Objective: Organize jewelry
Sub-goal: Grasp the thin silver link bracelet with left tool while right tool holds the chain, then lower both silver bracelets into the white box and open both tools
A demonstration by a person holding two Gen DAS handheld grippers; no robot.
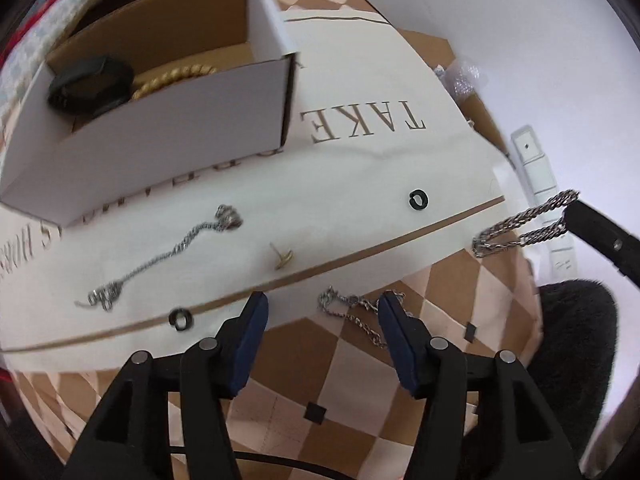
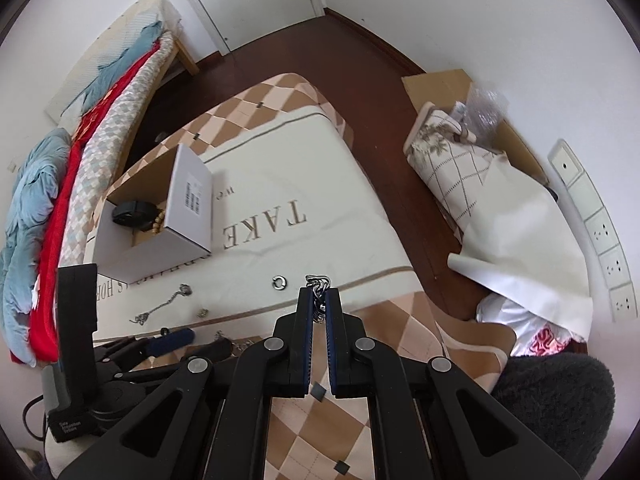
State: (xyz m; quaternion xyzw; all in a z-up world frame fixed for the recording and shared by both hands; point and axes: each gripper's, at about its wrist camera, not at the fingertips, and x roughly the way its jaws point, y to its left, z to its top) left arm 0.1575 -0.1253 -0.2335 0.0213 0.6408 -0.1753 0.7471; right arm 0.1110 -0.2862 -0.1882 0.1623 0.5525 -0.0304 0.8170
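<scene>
A white cardboard box (image 1: 168, 120) stands on the cream cloth and holds a black bracelet (image 1: 90, 84) and a gold rope chain (image 1: 176, 76). On the cloth lie a thin silver chain (image 1: 160, 258), a gold earring (image 1: 282, 258) and two black rings (image 1: 418, 199) (image 1: 181, 318). My left gripper (image 1: 322, 308) is open, low over another silver chain (image 1: 352, 308) at the cloth's edge. My right gripper (image 2: 319, 298) is shut on a thick silver chain (image 2: 318, 282), held in the air; it hangs as a loop in the left wrist view (image 1: 520, 226).
The table has a brown checked cover (image 1: 340, 368). A bed with blankets (image 2: 60, 184) lies to the left. A rolled cloth and cardboard (image 2: 460, 152) sit on the floor at right. A dark fuzzy seat (image 2: 552, 396) is near the front right.
</scene>
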